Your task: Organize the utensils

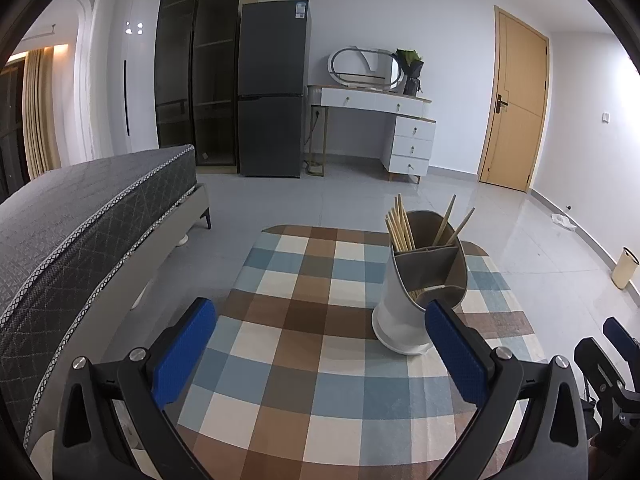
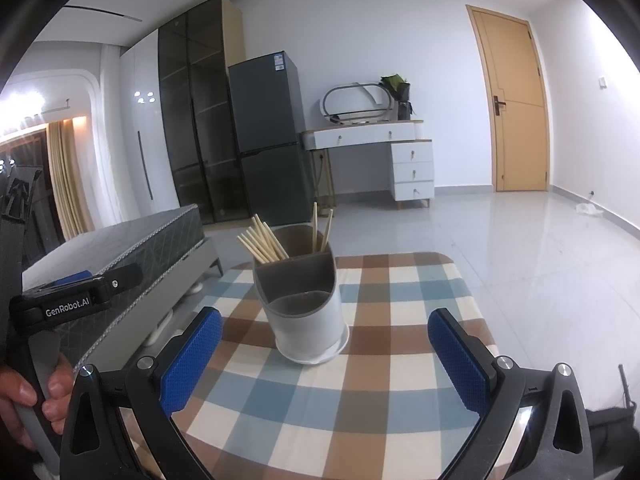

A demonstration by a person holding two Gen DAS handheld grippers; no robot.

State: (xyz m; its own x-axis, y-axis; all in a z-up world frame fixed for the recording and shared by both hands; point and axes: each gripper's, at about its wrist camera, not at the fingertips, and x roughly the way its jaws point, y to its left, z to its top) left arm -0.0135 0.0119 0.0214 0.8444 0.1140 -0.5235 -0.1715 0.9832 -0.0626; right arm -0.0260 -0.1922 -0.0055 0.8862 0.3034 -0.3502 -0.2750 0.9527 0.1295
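Observation:
A white utensil holder [image 1: 404, 316] [image 2: 310, 320] with a grey divided insert stands upright on the checked tablecloth [image 1: 304, 360] [image 2: 360, 380]. Several wooden chopsticks [image 1: 400, 226] [image 2: 262, 242] lean in its back left compartment, and two more [image 1: 452, 222] [image 2: 322, 228] stand in the back right one. The front compartment looks empty. My left gripper [image 1: 320, 360] is open, holding nothing, with the holder just beyond its right pad [image 1: 456, 356]. My right gripper [image 2: 326, 360] is open and empty, with the holder ahead between its pads.
The left gripper's body [image 2: 76, 296], held by a hand [image 2: 36, 392], shows at the right wrist view's left edge. A grey bed [image 1: 80, 216] lies left of the table. A fridge [image 1: 272, 88], white dresser [image 1: 400, 128], door [image 1: 516, 100] and cream bin [image 1: 624, 268] stand beyond on the tiled floor.

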